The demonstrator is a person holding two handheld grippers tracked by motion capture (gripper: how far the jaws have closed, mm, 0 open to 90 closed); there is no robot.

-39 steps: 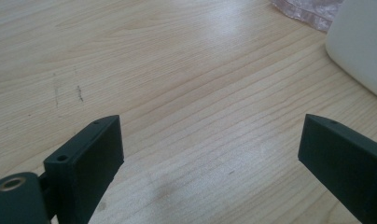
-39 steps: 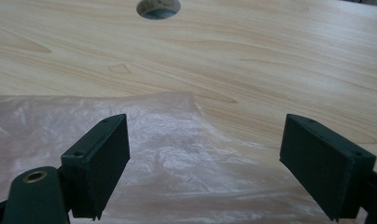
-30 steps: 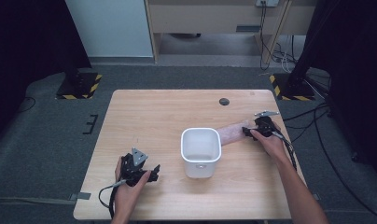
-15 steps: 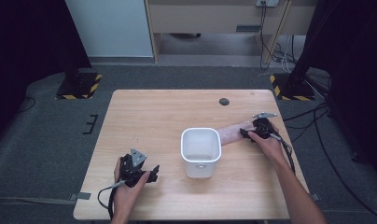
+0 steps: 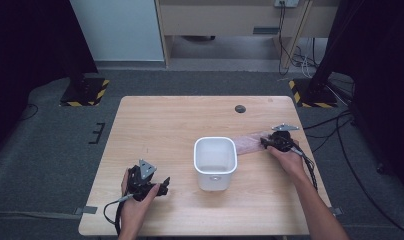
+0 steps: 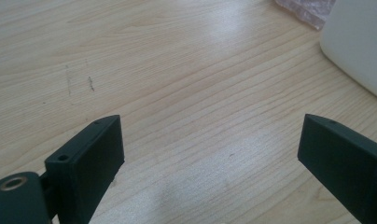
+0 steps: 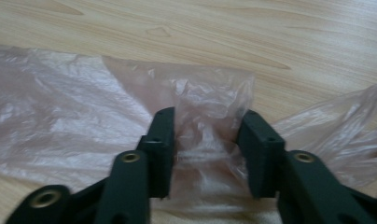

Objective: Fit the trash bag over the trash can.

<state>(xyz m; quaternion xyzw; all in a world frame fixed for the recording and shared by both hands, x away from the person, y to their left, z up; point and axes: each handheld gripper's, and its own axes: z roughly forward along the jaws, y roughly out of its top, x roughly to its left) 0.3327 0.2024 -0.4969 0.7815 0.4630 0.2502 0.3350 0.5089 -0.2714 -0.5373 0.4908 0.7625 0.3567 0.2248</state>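
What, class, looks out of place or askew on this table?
The thin pinkish plastic bag lies crumpled flat on the wooden table beside the white bin, not lining it. The right gripper has a bunched fold between its jaws.

High view looks down over the table (image 5: 190, 125); both gripper views skim that tabletop closely

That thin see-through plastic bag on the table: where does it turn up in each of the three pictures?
High view: the plastic bag lies flat, right of the white bin, at the right gripper.
Left gripper view: a crumpled corner at the top right edge, beside the bin.
Right gripper view: spread across the middle, bunched between the jaws.
Shared landmark: the wooden table.
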